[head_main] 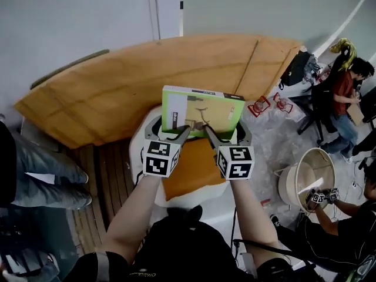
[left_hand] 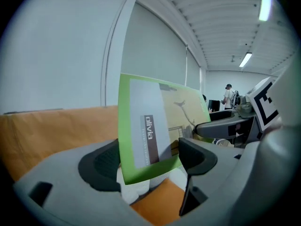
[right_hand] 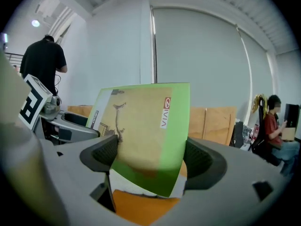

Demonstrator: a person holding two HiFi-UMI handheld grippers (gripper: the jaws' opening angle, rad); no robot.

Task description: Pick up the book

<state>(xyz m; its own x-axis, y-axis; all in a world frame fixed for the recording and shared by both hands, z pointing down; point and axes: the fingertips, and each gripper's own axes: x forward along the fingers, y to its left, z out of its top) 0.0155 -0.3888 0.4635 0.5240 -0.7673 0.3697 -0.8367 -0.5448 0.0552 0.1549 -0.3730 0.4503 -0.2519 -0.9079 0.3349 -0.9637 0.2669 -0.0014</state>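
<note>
A green-bordered book (head_main: 202, 111) with a tan cover picture is held up in the air over a white seat, its cover facing me. My left gripper (head_main: 170, 134) is shut on its lower left corner and my right gripper (head_main: 226, 134) on its lower right corner. In the left gripper view the book's (left_hand: 148, 131) grey and brown spine label stands between the dark pads, with the left gripper (left_hand: 148, 161) closed against it. The right gripper view has the book's (right_hand: 146, 126) cover filling the gap of the right gripper (right_hand: 150, 161), both pads touching it.
Below the book is an orange cushion (head_main: 191, 169) on a white seat (head_main: 144, 143). A curved wooden panel (head_main: 117, 93) lies behind. Someone's legs (head_main: 41, 175) stand at the left. A white tub (head_main: 305, 178) and seated people (head_main: 343, 96) are at the right.
</note>
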